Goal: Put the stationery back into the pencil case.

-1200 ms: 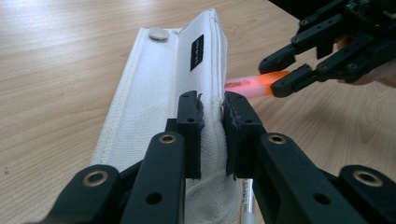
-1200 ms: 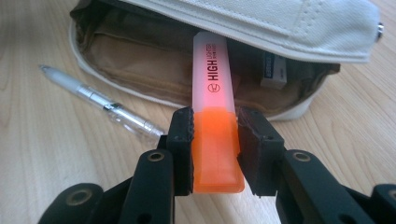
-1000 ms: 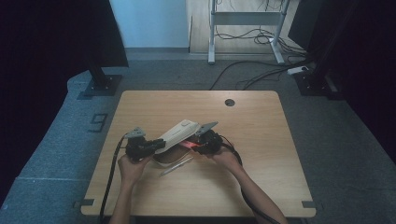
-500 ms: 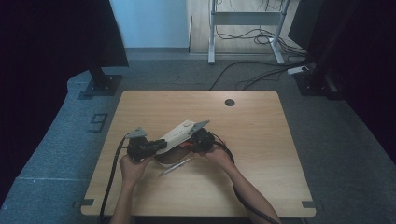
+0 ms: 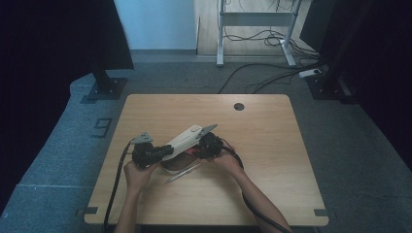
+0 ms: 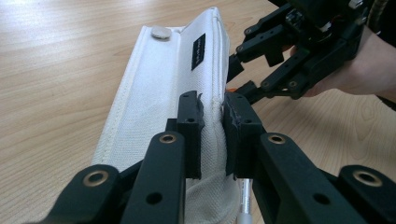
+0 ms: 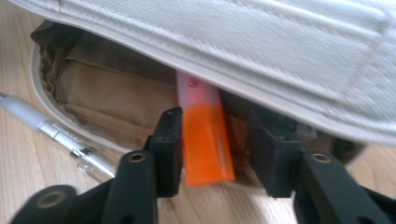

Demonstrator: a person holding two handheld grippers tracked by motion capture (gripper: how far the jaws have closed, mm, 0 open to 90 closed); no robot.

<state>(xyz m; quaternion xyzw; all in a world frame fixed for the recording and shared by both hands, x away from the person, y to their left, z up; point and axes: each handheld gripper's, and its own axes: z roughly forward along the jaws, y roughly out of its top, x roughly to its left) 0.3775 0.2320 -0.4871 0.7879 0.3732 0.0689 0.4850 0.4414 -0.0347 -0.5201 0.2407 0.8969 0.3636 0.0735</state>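
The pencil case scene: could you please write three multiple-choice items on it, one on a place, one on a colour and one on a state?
1. Where does the silver pen lie?
A. On the table beside the case's open mouth
B. Inside the case
C. In the left gripper

2. What colour is the marker at the case's opening?
A. Blue
B. Orange with a pale pink end
C. Green

3. What is the left gripper doing?
A. Hanging open above the table
B. Shut on the case's edge
C. Holding the marker

Answers:
1 A: the silver pen lies on the wooden table, outside the pencil case.
2 B: the marker, half in the case, stands between the right gripper jaws, which have just been opening and stand apart from it on one side.
3 B: the left gripper pinches the white fabric.
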